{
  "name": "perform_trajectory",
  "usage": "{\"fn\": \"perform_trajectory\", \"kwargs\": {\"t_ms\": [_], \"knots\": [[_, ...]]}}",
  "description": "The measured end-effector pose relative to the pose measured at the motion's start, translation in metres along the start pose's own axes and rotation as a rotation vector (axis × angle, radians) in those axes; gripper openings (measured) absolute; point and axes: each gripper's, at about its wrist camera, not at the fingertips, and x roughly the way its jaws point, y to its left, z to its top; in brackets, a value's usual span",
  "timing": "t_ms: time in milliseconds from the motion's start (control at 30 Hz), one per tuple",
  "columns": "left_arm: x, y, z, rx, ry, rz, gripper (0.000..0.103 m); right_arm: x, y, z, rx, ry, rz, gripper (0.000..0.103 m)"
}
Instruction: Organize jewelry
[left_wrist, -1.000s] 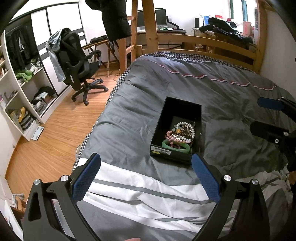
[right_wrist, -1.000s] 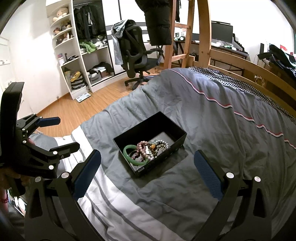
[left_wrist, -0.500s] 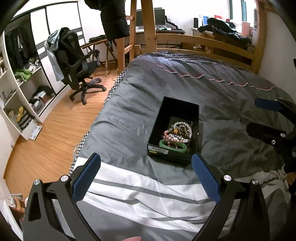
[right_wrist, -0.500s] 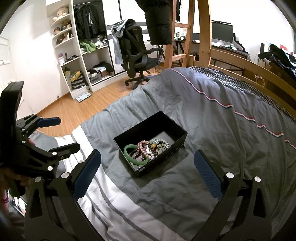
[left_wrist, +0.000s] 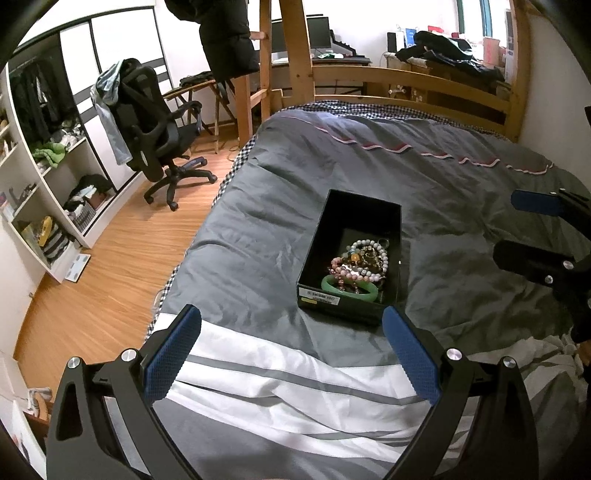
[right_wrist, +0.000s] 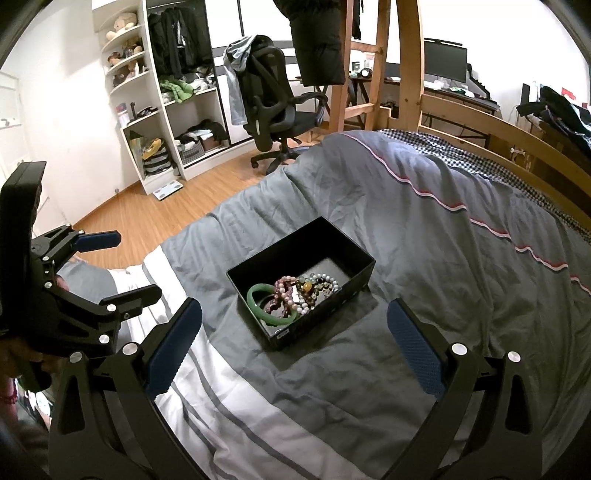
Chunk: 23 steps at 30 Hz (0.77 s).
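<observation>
While hovering over the striped quilt end, left gripper has jaws spread wide, empty. Black box lies just ahead on the grey quilt; bangle and beads sit at its near end. Right gripper shows at the right edge.

Right view: right gripper also gapes, empty, box ahead between its fingers. Left gripper left, chair beyond.

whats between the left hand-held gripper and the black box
Only bedding: the white striped sheet and grey duvet separate the left hand-held gripper from the black box, per the left wrist view.
</observation>
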Motion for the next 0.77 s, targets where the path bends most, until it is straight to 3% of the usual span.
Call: {"fn": "perform_trajectory", "kwargs": {"t_ms": [767], "knots": [[0.0002, 0.0010, -0.0010, -0.001, 0.002, 0.001, 0.097, 0.0024, -0.0029, 0.0005, -0.001, 0.021, 0.007, 0.099]]}}
